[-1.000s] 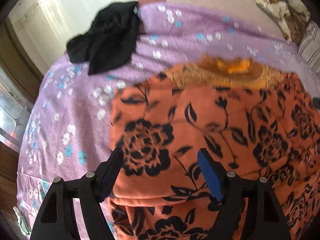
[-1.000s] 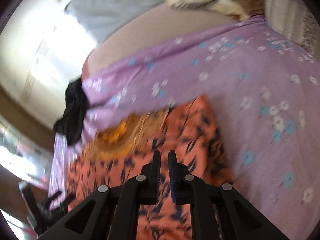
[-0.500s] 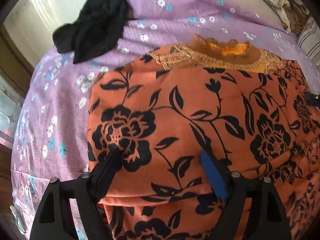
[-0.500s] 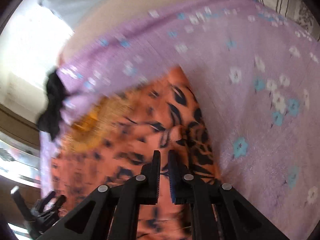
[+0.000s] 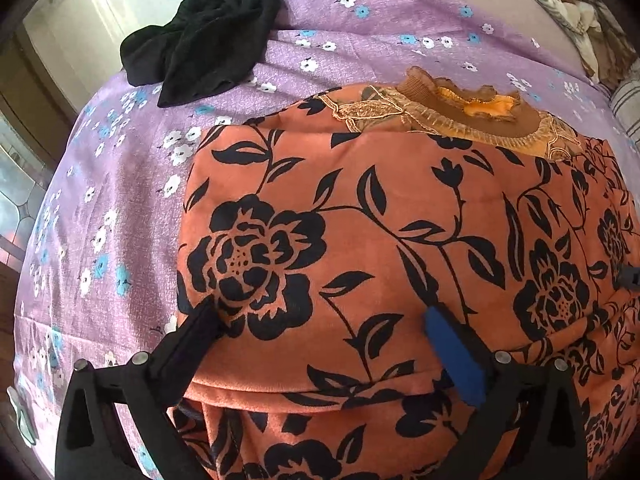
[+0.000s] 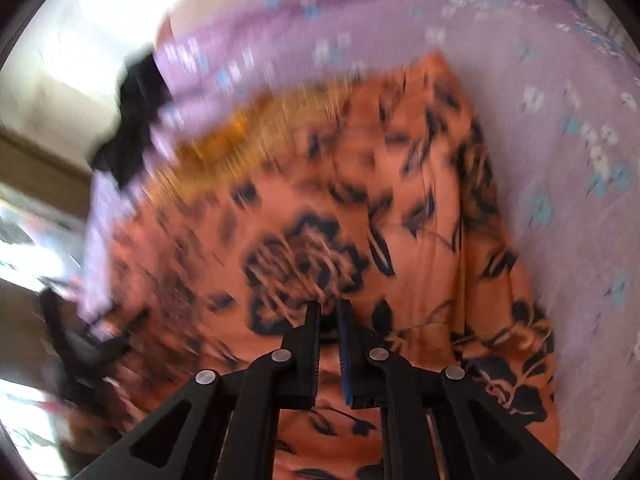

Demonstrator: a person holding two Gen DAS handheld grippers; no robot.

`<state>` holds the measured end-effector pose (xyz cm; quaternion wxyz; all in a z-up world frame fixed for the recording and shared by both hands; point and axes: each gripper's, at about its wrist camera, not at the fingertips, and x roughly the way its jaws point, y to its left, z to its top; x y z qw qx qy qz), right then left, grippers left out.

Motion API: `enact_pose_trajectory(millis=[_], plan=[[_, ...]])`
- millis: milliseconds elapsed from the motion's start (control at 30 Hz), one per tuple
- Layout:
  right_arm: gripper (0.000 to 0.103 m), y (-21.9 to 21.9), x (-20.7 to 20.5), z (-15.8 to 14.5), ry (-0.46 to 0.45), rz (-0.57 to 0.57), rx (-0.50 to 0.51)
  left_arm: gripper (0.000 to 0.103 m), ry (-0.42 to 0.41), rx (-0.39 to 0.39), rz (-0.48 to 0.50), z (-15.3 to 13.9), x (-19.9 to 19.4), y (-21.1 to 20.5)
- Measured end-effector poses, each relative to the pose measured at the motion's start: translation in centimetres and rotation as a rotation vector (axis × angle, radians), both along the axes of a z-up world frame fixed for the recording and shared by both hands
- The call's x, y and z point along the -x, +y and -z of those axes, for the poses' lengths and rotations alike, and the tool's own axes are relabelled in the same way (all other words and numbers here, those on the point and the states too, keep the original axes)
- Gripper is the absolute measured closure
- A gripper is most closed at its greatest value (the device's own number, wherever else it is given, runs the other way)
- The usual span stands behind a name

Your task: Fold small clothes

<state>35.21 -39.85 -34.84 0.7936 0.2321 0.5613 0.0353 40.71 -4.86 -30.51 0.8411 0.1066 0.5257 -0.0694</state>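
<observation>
An orange garment with black flowers (image 5: 400,220) lies folded on the bed, its mustard ruffled collar (image 5: 460,108) at the far side. My left gripper (image 5: 320,314) hovers over the near folded edge. Its jaws are opening and stand wide, with the cloth under them and the pads not pressing on it. In the blurred right wrist view, my right gripper (image 6: 329,306) is shut above a black flower on the same garment (image 6: 340,200). I see no cloth between its fingers.
A purple floral sheet (image 5: 120,200) covers the bed. A crumpled black garment (image 5: 208,36) lies at the far left corner. Brown and cream bedding (image 5: 576,12) and a striped pillow (image 5: 628,108) sit far right. The bed edge drops off at the left.
The left jaws have spread wider over the near fold. The right gripper has dropped closer to the orange garment and stays shut; its view is now blurred.
</observation>
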Motion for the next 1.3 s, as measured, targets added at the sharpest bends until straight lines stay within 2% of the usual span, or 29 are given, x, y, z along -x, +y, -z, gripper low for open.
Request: enact_pose_trajectory(millis=[67,200,300,367,433,567,667,700,733,767,800,833,867,967,1133,1233,1267,1300], plan=[[0.092,0.2,0.2,-0.7,0.002,-0.016,0.006,0.0,0.031,0.006,-0.021,-0.6,0.4,0.2],[0.092,0.1,1.3,-2.1,-0.04,-0.009,-0.028,0.0,0.001,0.035,-0.007,-1.8,2.0,-0.1],[0.092,0.4,1.4,-1.0,-0.005,-0.02,-0.004,0.0,0.013,-0.032,0.038,-0.4,2.7,-1.3],[0.092,-0.2,1.6,-0.5,0.001,-0.011,-0.021,0.0,-0.006,-0.027,0.032,-0.5,3.1,-1.2],[0.092,-0.7,2.1,-0.9,-0.001,0.009,-0.048,0.0,0.022,-0.004,0.019,-1.2,3.4,-0.7],[0.092,-2.0,4.2,-3.0,-0.082,0.034,-0.101,0.0,-0.024,0.001,-0.032,-2.7,5.7,1.1],[0.092,-3.3,6.1,-4.4,-0.136,0.068,-0.144,0.0,-0.067,0.032,-0.084,-4.0,8.7,3.4],[0.09,-3.9,7.2,-4.8,-0.156,0.085,-0.146,0.0,-0.079,0.047,-0.1,-4.4,9.8,4.2],[0.081,-4.4,8.4,-5.1,-0.17,0.101,-0.151,0.0,-0.092,0.068,-0.118,-4.7,11.4,5.3],[0.068,-4.9,9.3,-5.3,-0.177,0.11,-0.157,0.0,-0.098,0.081,-0.13,-4.8,12.3,6.2],[0.043,-5.4,10.4,-5.4,-0.189,0.124,-0.171,0.0,-0.101,0.091,-0.141,-4.9,13.3,7.0],[0.029,-5.8,11.5,-5.4,-0.2,0.14,-0.187,0.0,-0.102,0.096,-0.149,-5.0,13.9,7.7],[0.022,-6.6,13.1,-5.7,-0.23,0.171,-0.207,0.0,-0.103,0.1,-0.157,-5.0,15.0,8.5],[0.022,-8.1,16.0,-6.1,-0.256,0.197,-0.23,0.0,-0.08,0.122,-0.176,-4.6,18.1,10.3],[0.022,-11.7,21.6,-5.2,-0.185,0.262,-0.28,0.0,0.019,0.237,-0.207,-3.4,21.6,12.8],[0.022,-13.3,24.2,-3.7,-0.135,0.296,-0.366,0.001,0.053,0.293,-0.229,-2.8,23.0,13.4],[0.022,-13.3,24.5,-3.3,-0.124,0.3,-0.383,0.003,0.064,0.302,-0.23,-2.5,23.3,13.3],[0.022,-13.3,24.6,-3.0,-0.11,0.299,-0.401,0.016,0.078,0.31,-0.226,-2.3,23.5,13.2]])
